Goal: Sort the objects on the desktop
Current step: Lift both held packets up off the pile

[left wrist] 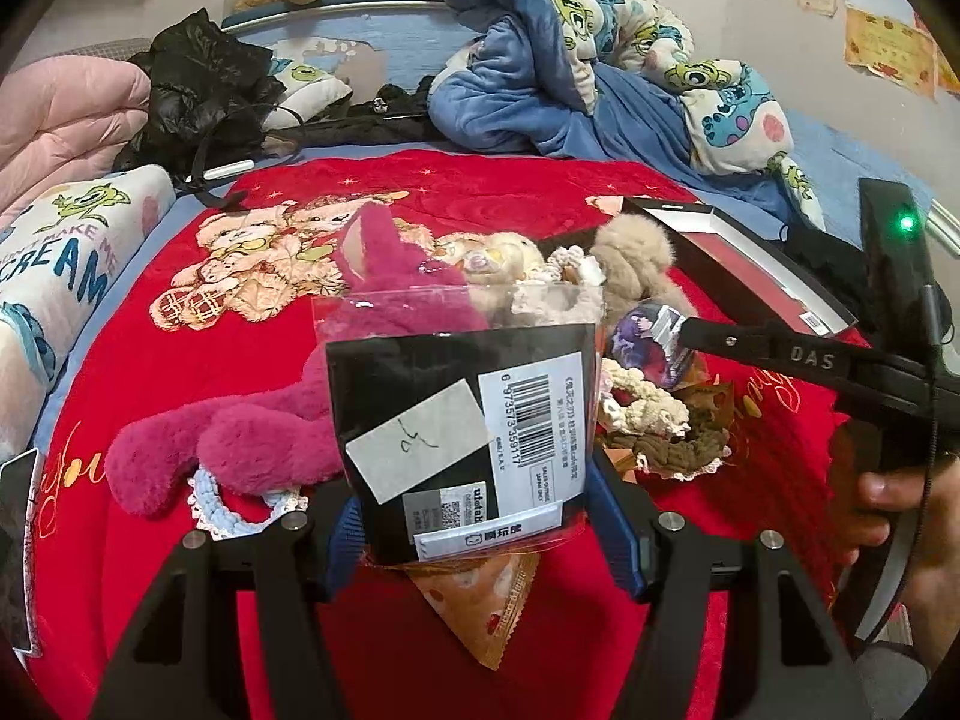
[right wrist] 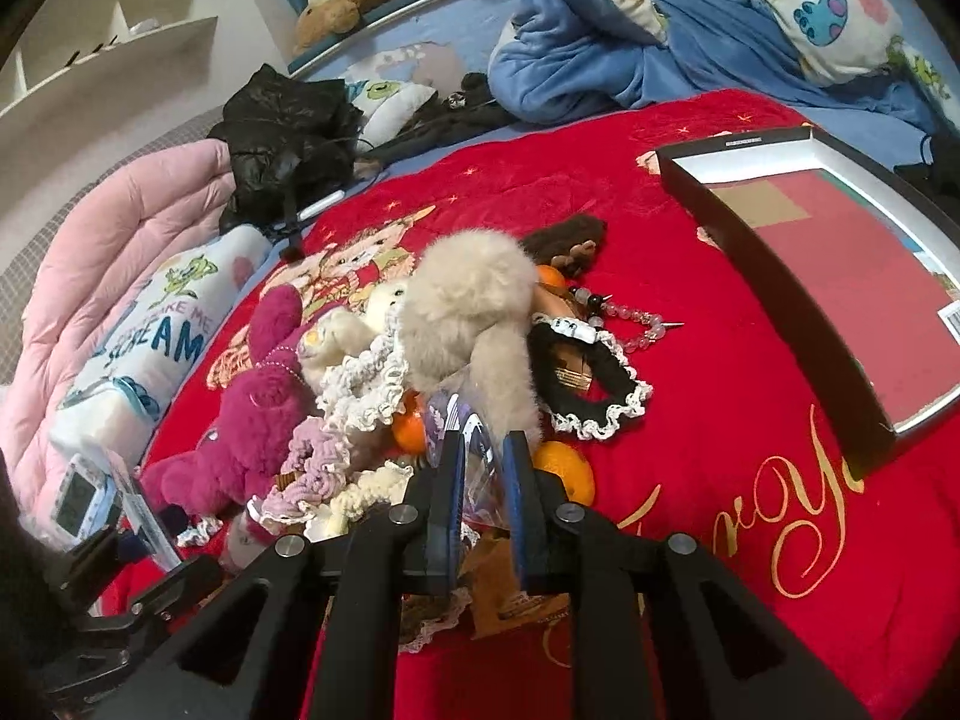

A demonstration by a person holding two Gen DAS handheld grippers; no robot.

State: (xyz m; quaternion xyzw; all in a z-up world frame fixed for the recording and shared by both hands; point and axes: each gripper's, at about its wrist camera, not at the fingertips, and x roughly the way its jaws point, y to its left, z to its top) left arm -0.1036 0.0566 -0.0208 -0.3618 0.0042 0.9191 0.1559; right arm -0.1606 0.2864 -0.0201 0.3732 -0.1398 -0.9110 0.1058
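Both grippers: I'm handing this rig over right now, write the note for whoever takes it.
Left gripper: shut on the black barcoded packet, held upright over the red blanket.
Right gripper: shut on a shiny plastic packet at the pile's near edge.
Pile: pink plush, beige furry toy, black lace-trimmed scrunchie, bead bracelet, oranges.
Black box lid on the right holds no pile items.
Done: nothing sorted visibly. Left: everything.

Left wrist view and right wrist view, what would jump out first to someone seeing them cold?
The clear packet with the barcode label, clamped upright in the left tool, fills the foreground. Behind it a heap of plush toys and scrunchies, led by the magenta plush, lies on the red blanket. The open black box sits to the right.
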